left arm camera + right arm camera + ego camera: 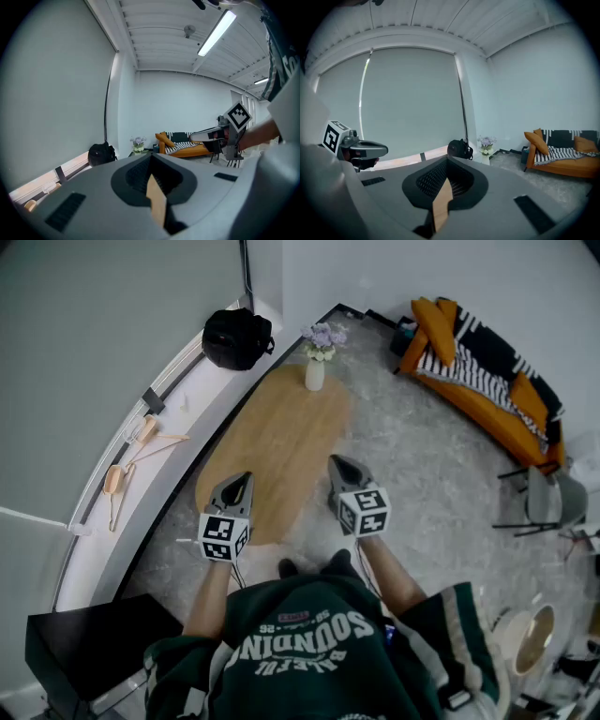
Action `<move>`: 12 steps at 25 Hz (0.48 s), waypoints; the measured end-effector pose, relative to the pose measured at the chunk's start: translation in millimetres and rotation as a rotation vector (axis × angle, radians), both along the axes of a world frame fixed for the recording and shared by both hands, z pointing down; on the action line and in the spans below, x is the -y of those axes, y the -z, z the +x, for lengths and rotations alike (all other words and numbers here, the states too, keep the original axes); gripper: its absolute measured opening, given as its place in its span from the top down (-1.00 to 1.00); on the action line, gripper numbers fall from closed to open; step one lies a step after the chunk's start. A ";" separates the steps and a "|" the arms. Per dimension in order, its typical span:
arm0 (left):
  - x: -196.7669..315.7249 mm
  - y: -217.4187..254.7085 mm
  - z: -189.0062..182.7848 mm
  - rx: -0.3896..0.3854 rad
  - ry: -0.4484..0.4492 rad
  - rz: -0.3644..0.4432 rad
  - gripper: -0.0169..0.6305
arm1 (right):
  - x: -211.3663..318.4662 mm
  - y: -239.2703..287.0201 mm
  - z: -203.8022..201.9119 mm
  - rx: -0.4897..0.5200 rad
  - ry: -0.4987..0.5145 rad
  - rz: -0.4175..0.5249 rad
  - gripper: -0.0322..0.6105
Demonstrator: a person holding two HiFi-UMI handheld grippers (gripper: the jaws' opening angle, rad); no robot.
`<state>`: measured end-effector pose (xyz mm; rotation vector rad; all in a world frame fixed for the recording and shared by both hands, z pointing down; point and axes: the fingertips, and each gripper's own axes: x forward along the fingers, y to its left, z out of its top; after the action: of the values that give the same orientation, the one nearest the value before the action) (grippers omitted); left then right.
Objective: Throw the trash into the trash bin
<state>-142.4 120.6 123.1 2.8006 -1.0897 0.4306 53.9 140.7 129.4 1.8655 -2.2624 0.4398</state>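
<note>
Left gripper [240, 486] and right gripper [339, 471] held out side by side, pointing slightly downward — both jaw pairs pressed together

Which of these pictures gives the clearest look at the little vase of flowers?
The head view: the vase of flowers stands in full sight at the far end of the wooden table. The right gripper view shows the vase small, from the side, near the black bag. The left gripper view shows it smaller still.

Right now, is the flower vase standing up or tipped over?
Standing up: the white vase sits upright on the wooden table, flowers on top.
</note>
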 end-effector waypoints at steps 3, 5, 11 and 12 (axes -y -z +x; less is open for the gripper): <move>-2.5 0.4 2.6 -0.004 -0.005 0.001 0.95 | -2.7 -0.7 -0.5 0.003 -0.001 0.001 0.90; -2.5 2.7 2.7 -0.006 -0.005 0.005 0.95 | -4.0 -1.3 -0.9 0.004 -0.001 0.001 0.90; -1.5 1.1 -2.6 -0.010 -0.002 0.006 0.95 | -5.7 -0.4 -4.8 0.001 -0.001 0.003 0.90; -0.9 1.0 -2.6 -0.012 -0.002 0.005 0.95 | -4.8 -0.9 -4.2 -0.002 0.000 0.006 0.90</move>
<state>-144.9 121.5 122.1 2.8051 -1.0880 0.4111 49.7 145.5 130.3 1.8678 -2.2646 0.4312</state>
